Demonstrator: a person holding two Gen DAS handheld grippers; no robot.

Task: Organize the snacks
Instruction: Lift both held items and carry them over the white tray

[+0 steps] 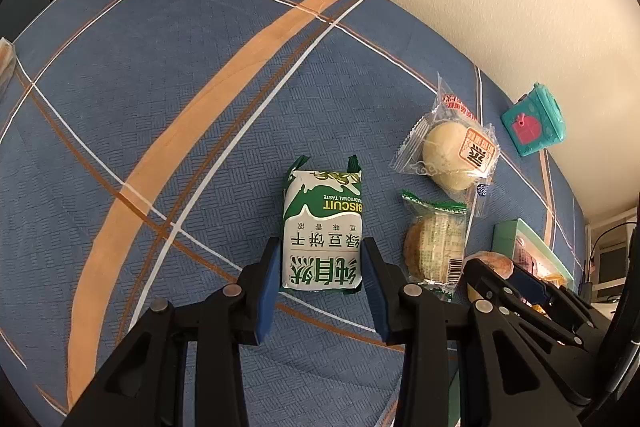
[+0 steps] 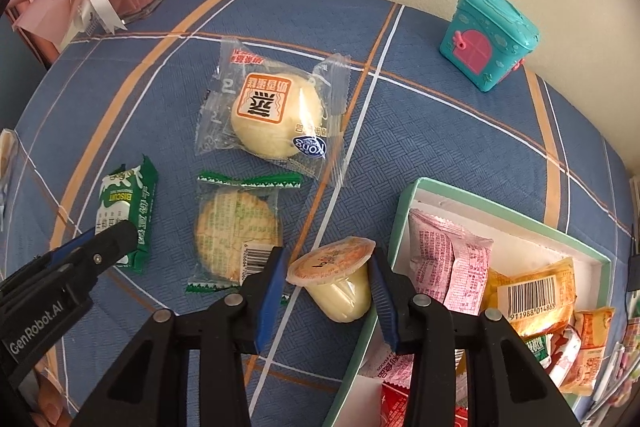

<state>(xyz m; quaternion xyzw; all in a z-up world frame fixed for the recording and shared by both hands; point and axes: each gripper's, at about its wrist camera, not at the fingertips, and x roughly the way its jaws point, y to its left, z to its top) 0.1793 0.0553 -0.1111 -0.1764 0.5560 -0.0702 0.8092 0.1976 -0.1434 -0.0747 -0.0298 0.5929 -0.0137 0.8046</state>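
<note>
**Both tongs clamped on snacks**

We see our left tongs (image 1: 322, 267) pinching the green-and-white biscuit packet (image 1: 323, 227), which lies flat on the blue plaid-clothed bench (image 1: 160, 107). Our right tongs (image 2: 328, 281) grip a small clear jelly cup with a peach foil lid (image 2: 336, 277), tilted on its side just beside the mint-rimmed white box (image 2: 400, 223) of wrapped snacks. Between them lie a round cracker in a clear green-edged wrapper (image 2: 236, 231) and a pale bun in clear wrapping (image 2: 276, 115).
</note>
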